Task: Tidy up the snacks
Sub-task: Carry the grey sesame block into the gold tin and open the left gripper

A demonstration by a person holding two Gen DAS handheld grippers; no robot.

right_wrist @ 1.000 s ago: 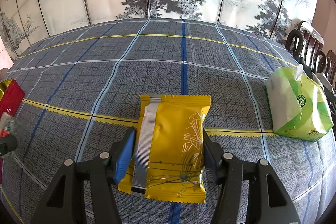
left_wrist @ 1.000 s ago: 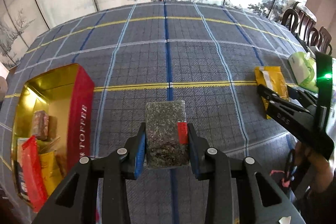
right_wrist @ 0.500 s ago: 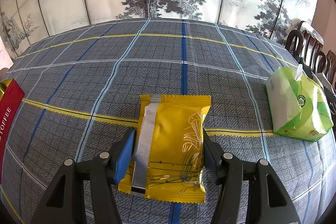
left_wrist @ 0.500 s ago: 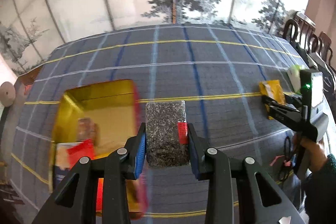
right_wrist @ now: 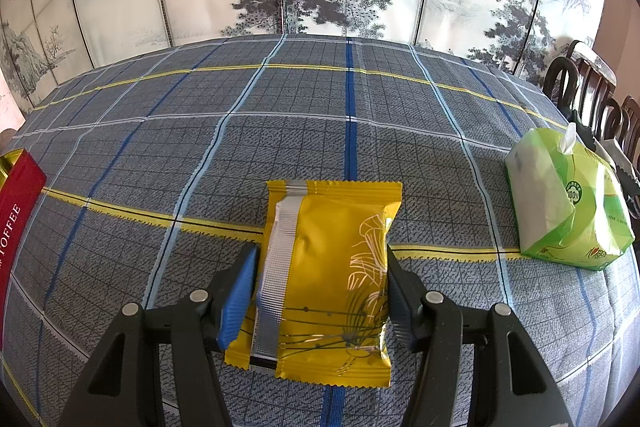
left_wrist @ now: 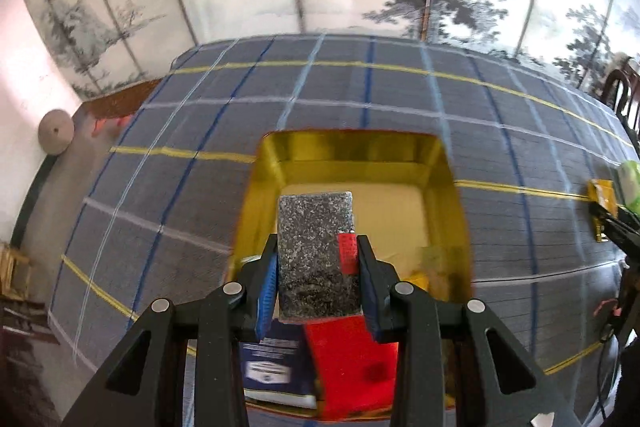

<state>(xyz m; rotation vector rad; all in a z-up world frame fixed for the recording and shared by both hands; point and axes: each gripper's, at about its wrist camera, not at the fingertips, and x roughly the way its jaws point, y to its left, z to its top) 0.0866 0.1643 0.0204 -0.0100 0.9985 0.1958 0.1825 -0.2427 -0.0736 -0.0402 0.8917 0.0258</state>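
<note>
holding the speckled dark snack packet (left_wrist: pixel 316 251) clamped between the fingers of my left gripper (left_wrist: pixel 316 279), i have it hanging above the open gold tin (left_wrist: pixel 352 151), whose near end already holds a blue packet (left_wrist: pixel 272 367) and a red packet (left_wrist: pixel 352 367). my right gripper (right_wrist: pixel 320 291) sits low over the plaid tablecloth (right_wrist: pixel 280 131) with its fingers spread on either side of the yellow snack packet (right_wrist: pixel 328 279), the left blue pad just beside the wrapper and the right one at its edge, so i cannot tell whether it is squeezing yet. a green tissue pack (right_wrist: pixel 568 203) lies off to the right, and the tin's red side shows at the far left edge
</note>
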